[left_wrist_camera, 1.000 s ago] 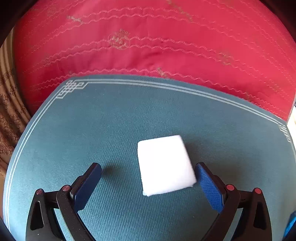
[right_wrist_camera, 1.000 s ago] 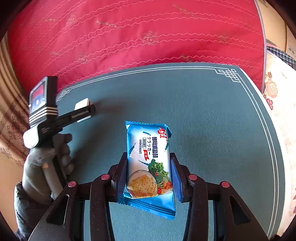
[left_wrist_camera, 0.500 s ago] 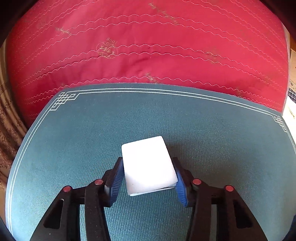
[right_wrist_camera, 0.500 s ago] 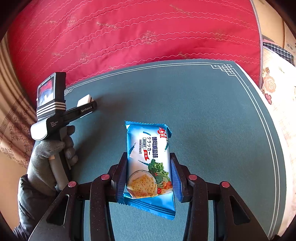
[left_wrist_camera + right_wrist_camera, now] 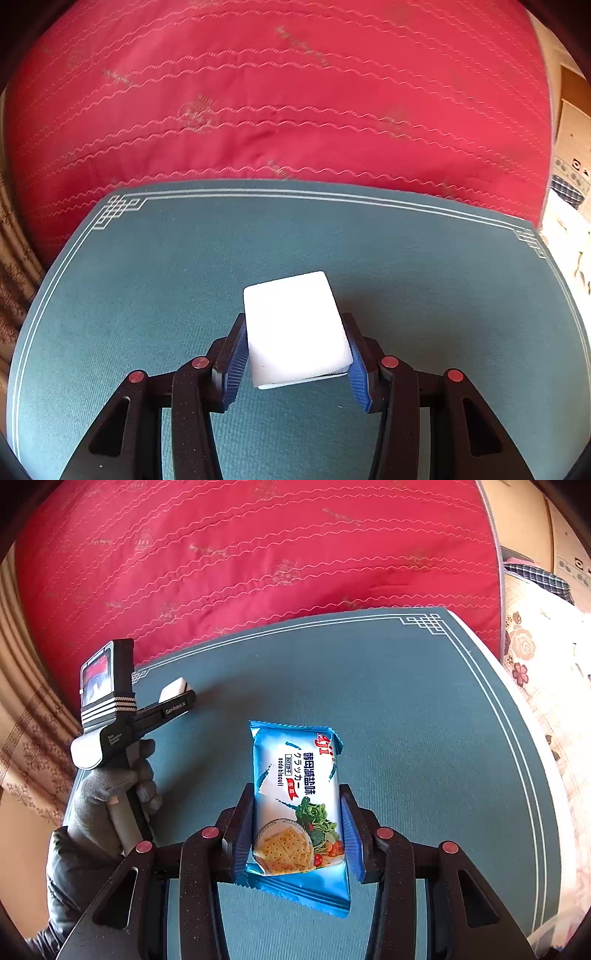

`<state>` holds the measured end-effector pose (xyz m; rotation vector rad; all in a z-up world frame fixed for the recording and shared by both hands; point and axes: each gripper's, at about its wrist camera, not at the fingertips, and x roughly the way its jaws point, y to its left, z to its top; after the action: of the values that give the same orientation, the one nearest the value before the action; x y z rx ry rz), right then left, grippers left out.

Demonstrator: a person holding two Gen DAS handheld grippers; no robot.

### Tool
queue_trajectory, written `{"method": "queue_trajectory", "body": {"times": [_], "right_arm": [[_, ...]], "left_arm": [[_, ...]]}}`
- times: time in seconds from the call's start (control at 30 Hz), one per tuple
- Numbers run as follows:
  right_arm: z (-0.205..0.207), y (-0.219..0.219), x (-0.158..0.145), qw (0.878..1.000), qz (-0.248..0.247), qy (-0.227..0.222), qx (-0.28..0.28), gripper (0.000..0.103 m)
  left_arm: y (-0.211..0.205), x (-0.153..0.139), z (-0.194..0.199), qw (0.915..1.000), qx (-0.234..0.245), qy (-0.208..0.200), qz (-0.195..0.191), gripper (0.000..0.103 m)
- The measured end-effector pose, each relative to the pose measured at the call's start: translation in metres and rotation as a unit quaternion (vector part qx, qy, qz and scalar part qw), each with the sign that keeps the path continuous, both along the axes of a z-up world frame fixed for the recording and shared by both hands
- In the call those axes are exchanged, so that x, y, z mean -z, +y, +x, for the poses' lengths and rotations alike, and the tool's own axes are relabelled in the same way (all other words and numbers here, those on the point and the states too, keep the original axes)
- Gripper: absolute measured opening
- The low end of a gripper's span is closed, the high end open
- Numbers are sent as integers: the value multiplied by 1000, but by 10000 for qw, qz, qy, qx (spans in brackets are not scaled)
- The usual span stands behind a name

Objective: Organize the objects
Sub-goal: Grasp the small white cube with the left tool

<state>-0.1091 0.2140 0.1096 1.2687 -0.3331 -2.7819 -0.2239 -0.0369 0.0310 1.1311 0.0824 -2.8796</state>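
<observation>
Sponge (image 5: 295, 328) clamped in left fingers (image 5: 243, 354), cracker packet (image 5: 297, 805) in right fingers (image 5: 349, 834), both lifted off mat (image 5: 147, 295) for sorting.

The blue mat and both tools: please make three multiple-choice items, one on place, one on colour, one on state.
1. What lies beyond the mat's far edge?
A. red quilted cloth
B. a sink
C. a shelf

2. What colour is the block in the left tool?
A. white
B. green
C. black

3. How is the right tool?
A. wide open
B. shut on the cracker packet
C. lying on the mat

Key: 1 A, the red quilted cloth borders the mat. 2 A, the block in the left tool is white. 3 B, the right tool presses the cracker packet.
</observation>
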Motion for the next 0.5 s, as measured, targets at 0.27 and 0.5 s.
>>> {"method": "queue_trajectory", "body": {"times": [0.27,0.5], "right_arm": [[29,9,-11,9997,-118,145,178,43],[48,17,-12,9987,-325,216,317,43]], "left_arm": [[22,-15,24,9985,427,338,-69,50],[33,-21,46,9967,709,395,-1,50]]}}
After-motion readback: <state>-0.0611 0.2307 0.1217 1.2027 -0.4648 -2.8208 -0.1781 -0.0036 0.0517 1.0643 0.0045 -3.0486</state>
